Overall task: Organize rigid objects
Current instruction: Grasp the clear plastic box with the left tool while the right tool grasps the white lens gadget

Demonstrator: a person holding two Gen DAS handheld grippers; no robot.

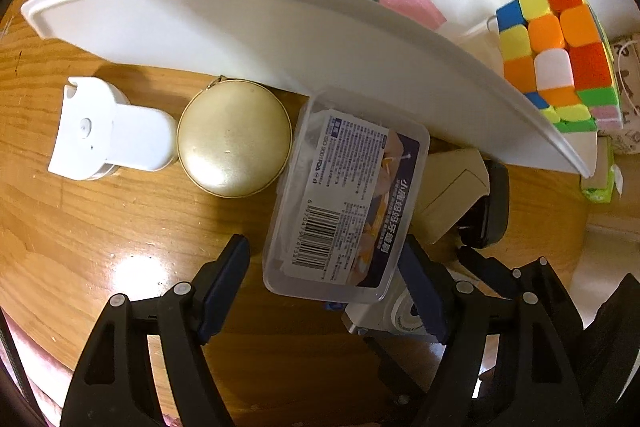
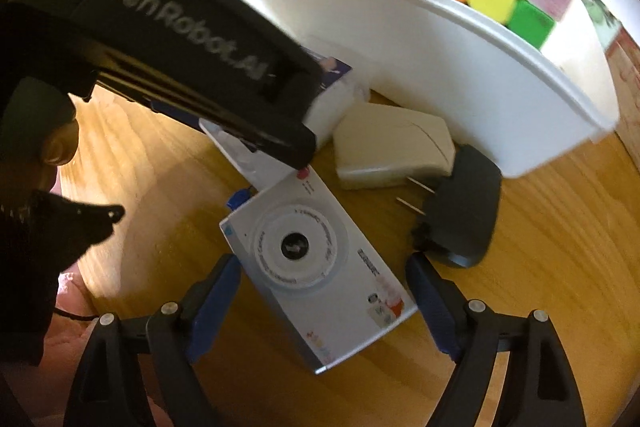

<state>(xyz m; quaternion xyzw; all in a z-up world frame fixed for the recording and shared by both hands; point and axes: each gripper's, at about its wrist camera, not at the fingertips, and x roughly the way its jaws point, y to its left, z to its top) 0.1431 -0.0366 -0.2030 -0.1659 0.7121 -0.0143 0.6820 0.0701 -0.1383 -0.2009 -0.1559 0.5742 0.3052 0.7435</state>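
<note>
White bin (image 1: pixel 240 23), far side of worktop (image 1: pixel 80 227): already holds puzzle cube (image 1: pixel 560 55), pink item, white casing. Still loose on worktop: white bracket (image 1: pixel 104 135) at left, gold round tin (image 1: pixel 234 139), clear labelled box (image 1: pixel 344 203), beige plug adapter (image 2: pixel 392 143), black piece (image 2: pixel 464 203), white camera (image 2: pixel 320 267). Left gripper (image 1: pixel 324 287): fingers spread astride the clear box, not yet pinching. Right gripper (image 2: pixel 324 299): fingers spread around the camera. Judged under halfway.

Black hand-held gripper (image 2: pixel 324 301) frames with silver rivets, blue finger pads (image 2: pixel 430 297), white "GenRobot.AI" lettering.
</note>
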